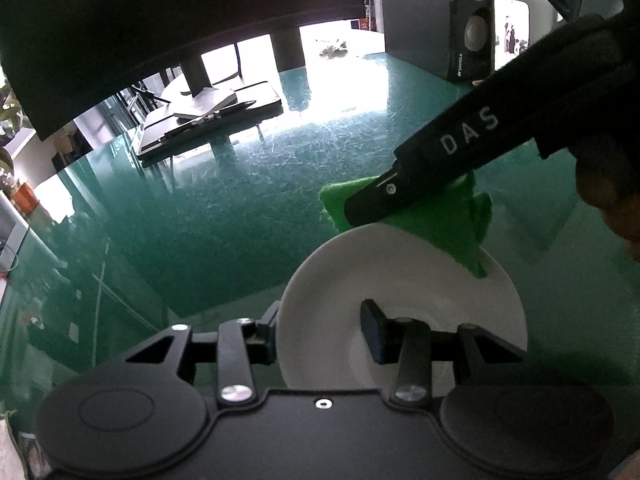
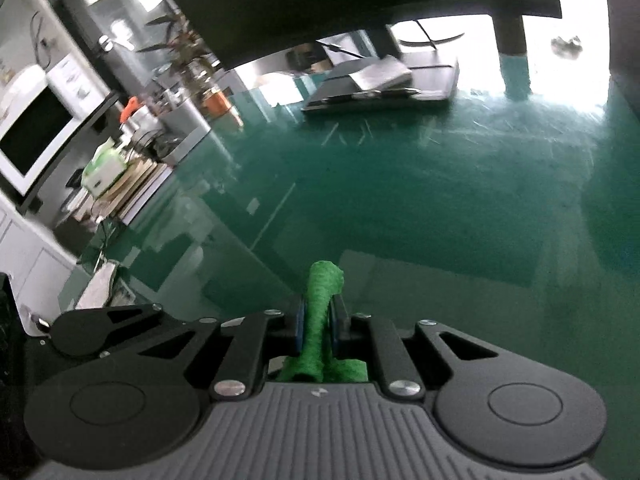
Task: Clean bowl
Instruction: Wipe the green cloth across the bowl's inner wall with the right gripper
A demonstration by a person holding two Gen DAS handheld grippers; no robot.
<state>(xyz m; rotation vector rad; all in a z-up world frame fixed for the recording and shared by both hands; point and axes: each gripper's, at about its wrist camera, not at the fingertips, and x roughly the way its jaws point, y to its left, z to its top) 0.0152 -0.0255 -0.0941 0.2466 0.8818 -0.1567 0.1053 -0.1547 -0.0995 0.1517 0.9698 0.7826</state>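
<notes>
A white bowl (image 1: 404,280) sits on the green table right in front of my left gripper (image 1: 320,322). Its left finger stands outside the bowl's left rim and its right finger (image 1: 374,336) is inside the bowl. There is a clear gap between the pads, so the rim is not pinched. My right gripper (image 2: 320,312) is shut on a rolled green cloth (image 2: 320,316). In the left wrist view, that right gripper (image 1: 372,200) comes in from the upper right. The green cloth (image 1: 448,220) hangs from it over the bowl's far rim.
A dark monitor (image 1: 120,40) stands at the back, with a notebook and pen (image 1: 212,110) on its base. A black speaker (image 1: 472,20) and a lit phone (image 1: 512,36) are at the back right. A microwave (image 2: 32,132), a plant and clutter line the table's left edge.
</notes>
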